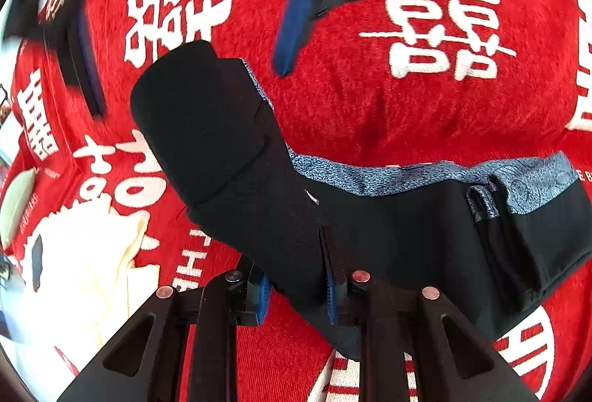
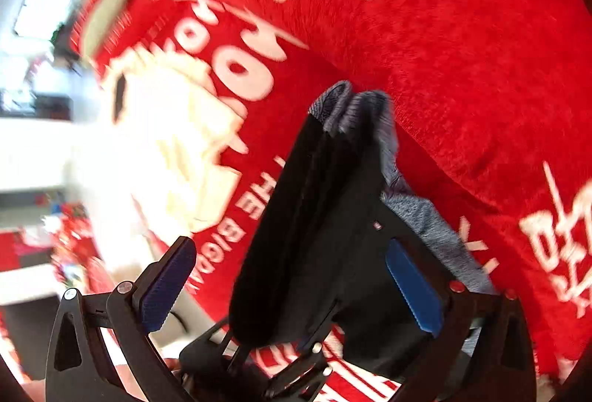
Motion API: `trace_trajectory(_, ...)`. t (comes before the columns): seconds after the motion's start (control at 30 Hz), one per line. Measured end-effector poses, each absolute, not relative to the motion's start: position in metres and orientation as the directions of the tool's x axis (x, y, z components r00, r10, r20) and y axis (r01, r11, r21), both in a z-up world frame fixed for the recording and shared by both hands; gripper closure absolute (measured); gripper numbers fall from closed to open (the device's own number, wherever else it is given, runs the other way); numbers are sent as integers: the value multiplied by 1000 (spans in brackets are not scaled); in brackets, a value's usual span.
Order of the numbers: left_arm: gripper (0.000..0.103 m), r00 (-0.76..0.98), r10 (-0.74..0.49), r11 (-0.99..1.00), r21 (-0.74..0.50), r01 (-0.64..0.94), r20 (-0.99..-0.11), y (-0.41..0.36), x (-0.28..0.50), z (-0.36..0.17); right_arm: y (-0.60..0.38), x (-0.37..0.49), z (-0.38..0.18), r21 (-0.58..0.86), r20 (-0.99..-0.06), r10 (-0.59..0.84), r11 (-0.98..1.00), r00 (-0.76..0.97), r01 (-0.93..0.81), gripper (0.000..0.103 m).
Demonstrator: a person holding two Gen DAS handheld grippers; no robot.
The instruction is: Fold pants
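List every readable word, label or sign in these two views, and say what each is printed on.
"囍" in white, repeated: red blanket.
"THE": same blanket, below the black pants, partly hidden.
"THE BIG...": blanket, right wrist view, cut off by the right claw.
Small tag on the pants: too small to read.
Other white characters: blurred or cropped.

White 囍 characters on red blanket point(image 1: 333, 113)

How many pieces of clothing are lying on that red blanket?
2. The black pants lie in the middle, held by the left gripper. A cream garment sits off to one side. The pants might hide more underneath.
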State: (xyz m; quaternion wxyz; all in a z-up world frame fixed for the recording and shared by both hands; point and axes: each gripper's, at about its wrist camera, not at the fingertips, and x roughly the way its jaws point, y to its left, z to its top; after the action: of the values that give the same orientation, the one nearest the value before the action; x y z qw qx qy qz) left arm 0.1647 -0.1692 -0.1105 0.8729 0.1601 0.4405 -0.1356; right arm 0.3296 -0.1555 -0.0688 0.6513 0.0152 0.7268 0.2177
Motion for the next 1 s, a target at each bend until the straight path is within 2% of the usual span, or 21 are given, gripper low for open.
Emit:
trace_trajectory(0.1,79,585,-95,907,173,384,-805,-172,159,-107,-144,332,-84,228,-969,180,918,-170,-325,1)
trace_trajectory(0.13,79,586,-96,906,173,387,-805,-173,158,-106,-145,331,-88,204,-973,153,920,-174,-334,12)
trace_trajectory(0.17,79,585,-96,906,173,387,-805,-174,157,-105,-147,330,-89,194,-974,141,922,-175,-334,52)
trace_trajectory(0.2,79,582,-97,906,171,388,-807,-175,157,-105,-153,328,-91,189,-975,140,928,-171,-322,73)
trace_trajectory(0.23,79,573,-107,908,155,390,-812,-176,157,-104,-162,327,-89,204,-973,161,934,-165,-293,83)
trace_trajectory(0.33,79,584,-129,897,157,413,-801,-183,153,-96,-191,321,-81,253,-966,234,943,-108,-218,86)
trace_trajectory(0.57,79,604,-189,845,185,502,-775,-214,132,-68,-252,291,-45,378,-923,384,916,23,-137,87)
trace_trajectory(0.8,79,593,-275,768,198,609,-757,-262,97,-38,-340,233,-12,528,-832,521,849,190,-12,87)
trace_trajectory(1.0,79,568,-326,680,230,697,-756,-321,59,-24,-414,176,2,613,-756,568,789,324,45,87)
